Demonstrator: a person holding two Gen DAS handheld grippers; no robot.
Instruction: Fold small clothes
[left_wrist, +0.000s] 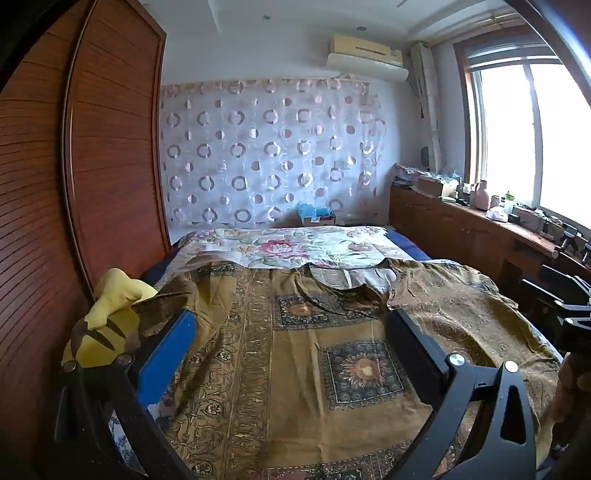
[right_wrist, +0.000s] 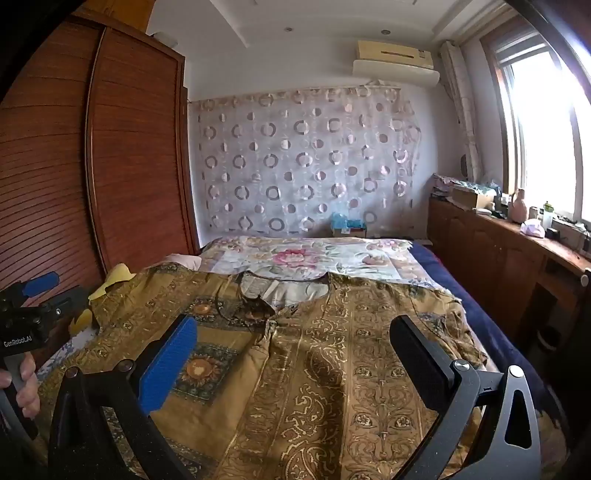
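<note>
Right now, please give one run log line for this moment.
stage: not yet folding | garment: brown patterned shirt spread flat on bed | left gripper: jaws open, empty | right gripper: jaws open, empty

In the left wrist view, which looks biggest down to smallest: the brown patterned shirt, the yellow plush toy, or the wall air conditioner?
1. Brown patterned shirt
2. Yellow plush toy
3. Wall air conditioner

The toy sits far nearer the camera, so its lead over the air conditioner is unsure.
</note>
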